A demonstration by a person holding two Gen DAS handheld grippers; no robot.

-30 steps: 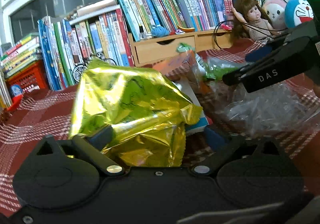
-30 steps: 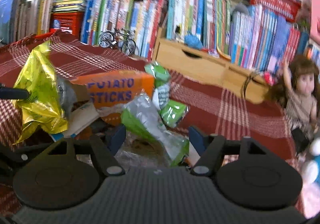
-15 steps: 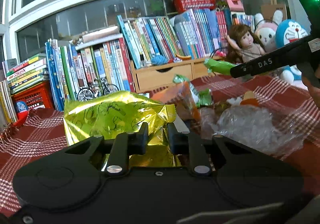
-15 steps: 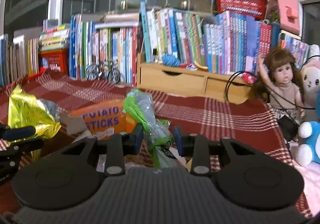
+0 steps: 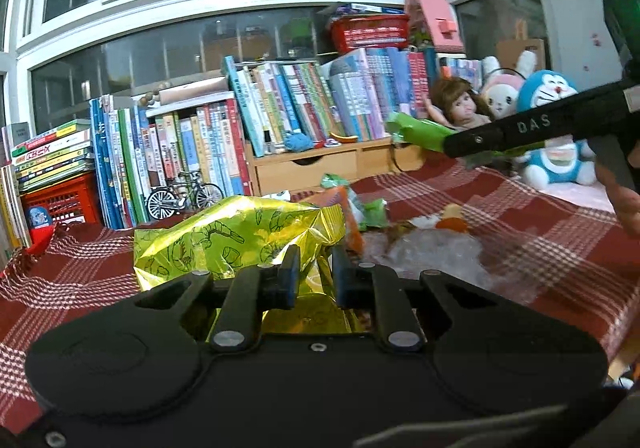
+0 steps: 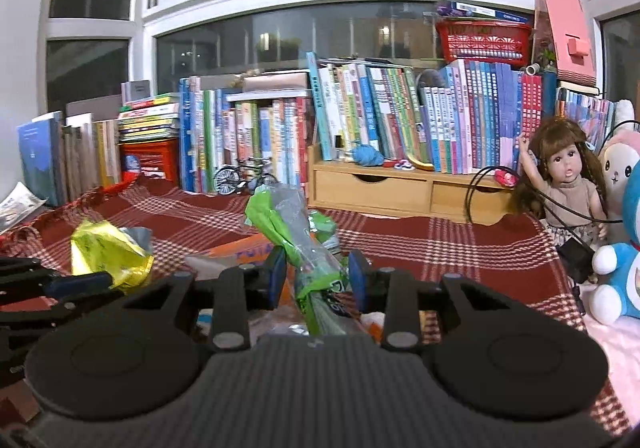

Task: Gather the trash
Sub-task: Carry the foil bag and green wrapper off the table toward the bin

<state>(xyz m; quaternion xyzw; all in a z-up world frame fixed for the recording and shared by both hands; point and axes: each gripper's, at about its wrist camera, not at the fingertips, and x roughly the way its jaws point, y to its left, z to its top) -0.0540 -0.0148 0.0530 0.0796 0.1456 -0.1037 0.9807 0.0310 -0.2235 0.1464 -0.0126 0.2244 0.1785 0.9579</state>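
A crinkled gold foil snack bag (image 5: 240,240) is pinched between the fingers of my left gripper (image 5: 316,276), which is shut on it just above the red plaid cloth (image 5: 540,232). My right gripper (image 6: 316,280) is shut on a green and clear plastic wrapper (image 6: 292,228) that stands up between its fingers. In the left wrist view the right gripper's black finger (image 5: 520,127) crosses the upper right with the green wrapper (image 5: 420,131) at its tip. The right wrist view has the gold bag (image 6: 108,248) and my left gripper (image 6: 60,288) at the left.
More litter lies on the cloth: an orange potato-sticks packet (image 6: 248,252), crumpled clear plastic (image 5: 432,252) and small green wrappers (image 5: 372,211). Behind stand rows of books (image 6: 360,119), a wooden drawer unit (image 6: 400,191), a toy bicycle (image 5: 180,195), a doll (image 6: 568,179) and plush toys (image 5: 556,135).
Both grippers went from open to shut, the left on the gold bag and the right on the green wrapper. Both then rose, so the trash pile sits lower in each view.
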